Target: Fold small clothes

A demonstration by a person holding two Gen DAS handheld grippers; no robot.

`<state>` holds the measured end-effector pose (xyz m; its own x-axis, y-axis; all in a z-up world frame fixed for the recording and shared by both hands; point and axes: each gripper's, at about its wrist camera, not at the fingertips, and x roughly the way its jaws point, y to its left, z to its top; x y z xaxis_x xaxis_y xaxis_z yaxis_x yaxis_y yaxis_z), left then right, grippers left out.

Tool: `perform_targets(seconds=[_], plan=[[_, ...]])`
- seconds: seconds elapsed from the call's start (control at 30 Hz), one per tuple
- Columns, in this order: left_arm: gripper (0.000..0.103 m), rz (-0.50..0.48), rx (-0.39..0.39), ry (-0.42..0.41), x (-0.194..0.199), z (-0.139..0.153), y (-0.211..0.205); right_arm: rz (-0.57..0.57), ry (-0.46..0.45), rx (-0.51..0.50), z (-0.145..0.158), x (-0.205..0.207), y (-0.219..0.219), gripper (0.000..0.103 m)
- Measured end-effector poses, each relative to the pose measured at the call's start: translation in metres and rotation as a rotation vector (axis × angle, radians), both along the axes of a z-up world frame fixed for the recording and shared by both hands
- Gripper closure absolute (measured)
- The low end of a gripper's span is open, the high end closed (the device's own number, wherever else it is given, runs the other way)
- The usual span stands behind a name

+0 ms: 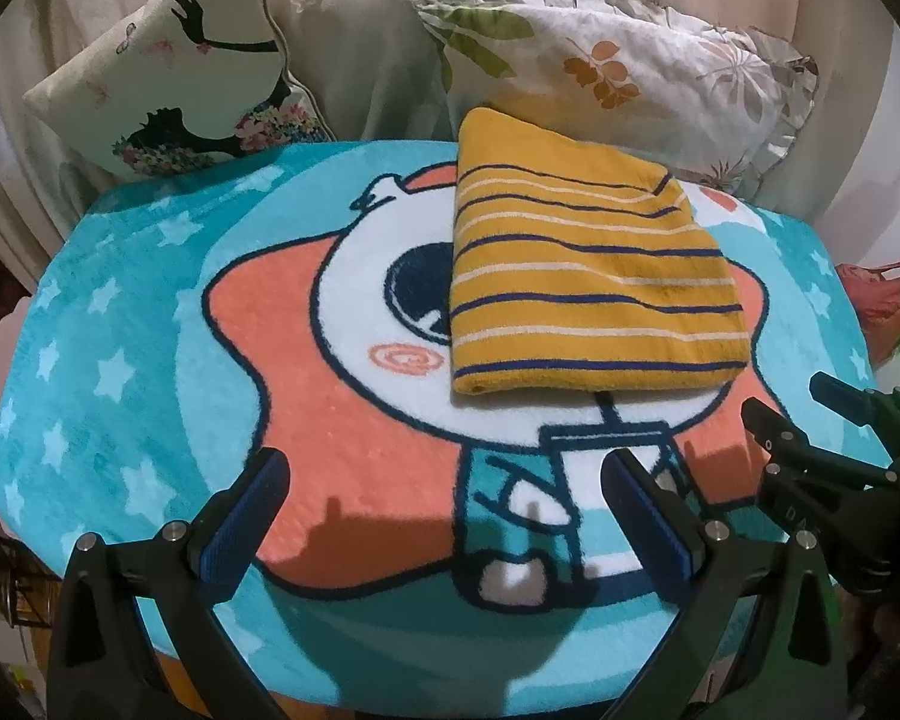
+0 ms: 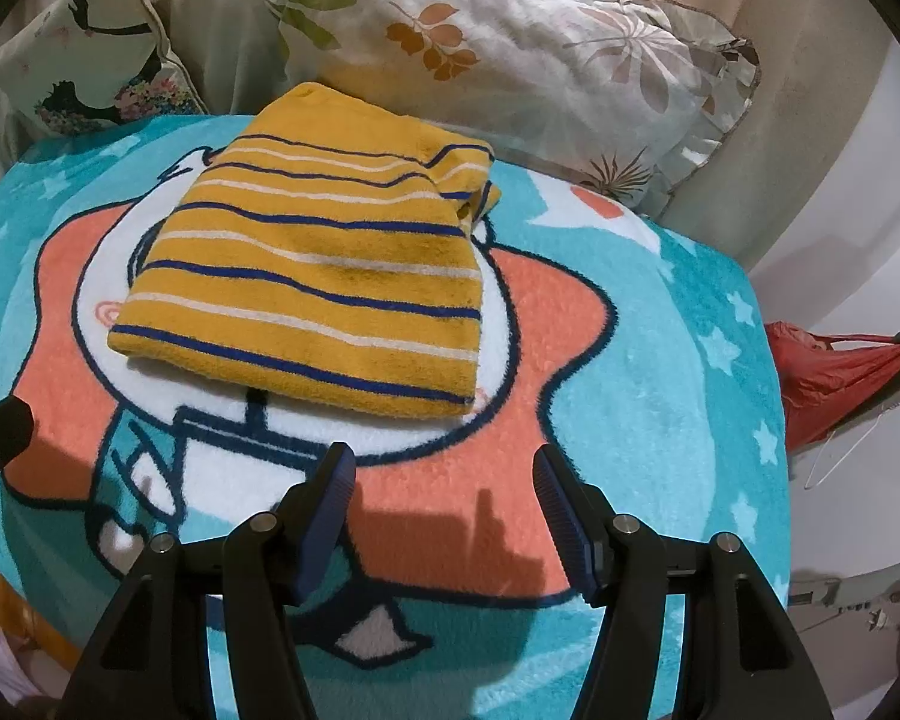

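Observation:
A small yellow garment with blue and white stripes (image 1: 588, 276) lies folded into a neat rectangle on the cartoon rug (image 1: 150, 312). It also shows in the right wrist view (image 2: 312, 288). My left gripper (image 1: 444, 480) is open and empty, held above the rug short of the garment's near edge. My right gripper (image 2: 441, 474) is open and empty, also short of the garment's near edge; it appears at the right edge of the left wrist view (image 1: 810, 420).
The blue rug (image 2: 660, 360) with a cartoon figure covers a raised surface. A printed cushion (image 1: 174, 72) and a leaf-patterned pillow (image 1: 618, 66) lean behind it. A red bag (image 2: 840, 378) hangs off to the right.

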<state>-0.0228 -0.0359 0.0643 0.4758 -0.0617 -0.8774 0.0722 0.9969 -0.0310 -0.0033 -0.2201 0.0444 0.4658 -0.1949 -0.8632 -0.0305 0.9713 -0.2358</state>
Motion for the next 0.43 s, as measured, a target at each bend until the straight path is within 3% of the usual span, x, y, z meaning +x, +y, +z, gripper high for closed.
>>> perform_targets(seconds=[0.27, 0.43], plan=[[0.000, 0.010, -0.003, 0.047, 0.001, -0.012, -0.003, -0.005, 0.013, 0.001, -0.005, 0.000, -0.002, 0.037], [0.000, 0.053, 0.052, 0.148, 0.006, -0.037, -0.001, -0.013, 0.027, 0.008, -0.009, 0.003, -0.004, 0.037]])
